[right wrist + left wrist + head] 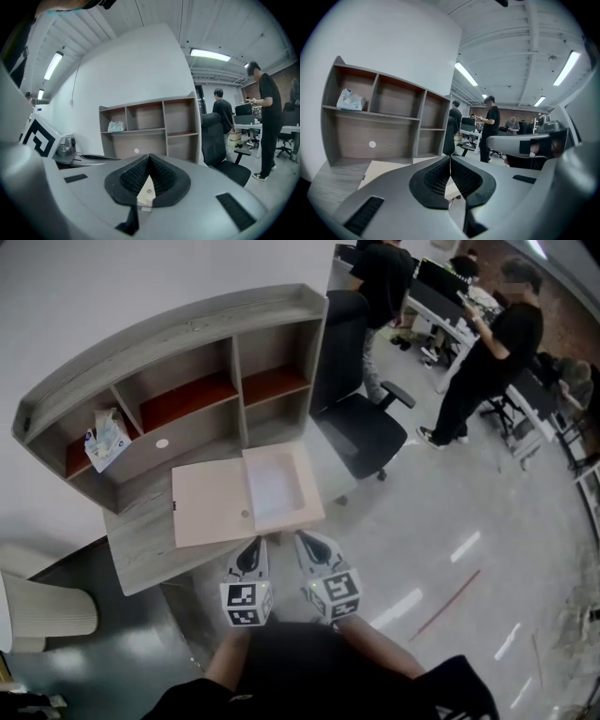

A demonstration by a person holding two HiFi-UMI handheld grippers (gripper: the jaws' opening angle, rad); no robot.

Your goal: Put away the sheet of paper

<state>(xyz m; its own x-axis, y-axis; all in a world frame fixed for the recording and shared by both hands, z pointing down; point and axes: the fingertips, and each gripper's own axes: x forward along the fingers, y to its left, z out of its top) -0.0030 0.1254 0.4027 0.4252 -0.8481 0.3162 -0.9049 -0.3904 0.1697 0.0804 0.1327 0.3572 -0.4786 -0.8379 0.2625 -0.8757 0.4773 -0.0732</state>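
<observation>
A flat beige box (211, 504) lies open on the grey desk (141, 549). Its lid is folded out to the left, and its tray (281, 486) on the right shows a pale white inside, perhaps the sheet of paper. My left gripper (253, 547) and right gripper (306, 540) hang side by side just in front of the box, over the desk's near edge. Both are shut with nothing between the pads. In the left gripper view the jaws (450, 161) meet, with the box (379, 171) beyond. In the right gripper view the shut jaws (149, 161) point at the shelf.
A grey shelf unit (187, 362) stands at the back of the desk, with a tissue pack (106, 440) in a left compartment. A black office chair (361, 427) stands right of the desk. People (497, 352) stand at far desks. A pale chair (47, 610) stands at the left.
</observation>
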